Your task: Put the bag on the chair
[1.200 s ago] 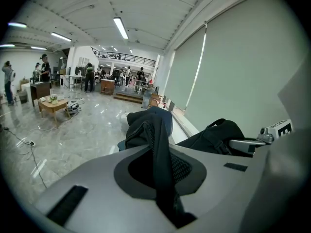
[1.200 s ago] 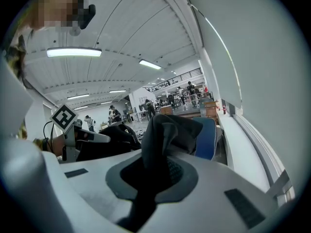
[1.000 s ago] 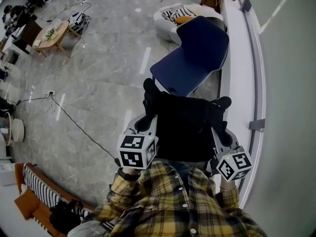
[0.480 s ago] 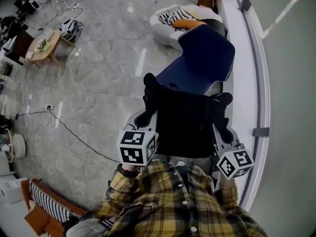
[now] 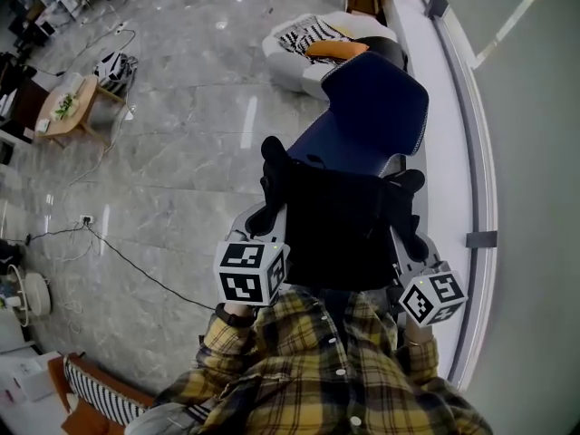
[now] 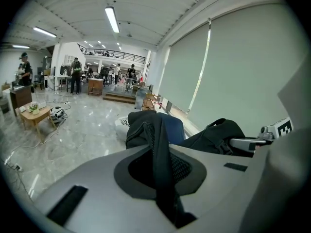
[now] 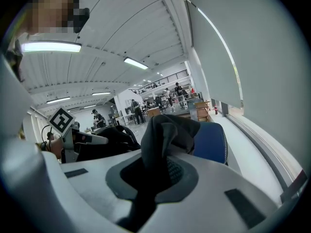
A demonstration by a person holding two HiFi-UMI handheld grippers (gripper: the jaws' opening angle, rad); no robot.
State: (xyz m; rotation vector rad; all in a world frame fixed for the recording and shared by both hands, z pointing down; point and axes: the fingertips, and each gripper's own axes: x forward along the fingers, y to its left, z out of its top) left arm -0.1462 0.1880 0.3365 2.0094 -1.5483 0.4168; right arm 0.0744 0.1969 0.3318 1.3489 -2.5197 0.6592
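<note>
A black bag (image 5: 340, 229) hangs between my two grippers in front of the person's chest. My left gripper (image 5: 270, 214) is shut on the bag's left strap (image 6: 158, 149). My right gripper (image 5: 410, 234) is shut on the bag's right strap (image 7: 163, 144). The blue chair (image 5: 372, 120) stands just beyond the bag, its seat partly hidden behind the bag's top edge. In the right gripper view the chair back (image 7: 209, 142) shows behind the pinched strap, and the left gripper view shows a strip of the chair (image 6: 174, 129) past the strap.
A white cushioned seat (image 5: 313, 43) with an orange cushion stands beyond the chair. A white ledge (image 5: 449, 134) under a window blind runs along the right. A cable (image 5: 127, 256) trails over the marble floor at left, near a low wooden table (image 5: 68, 107).
Both grippers have carried the bag forward toward the chair; the chair now lies closer, its seat front hidden by the bag. Both grips are unchanged.
</note>
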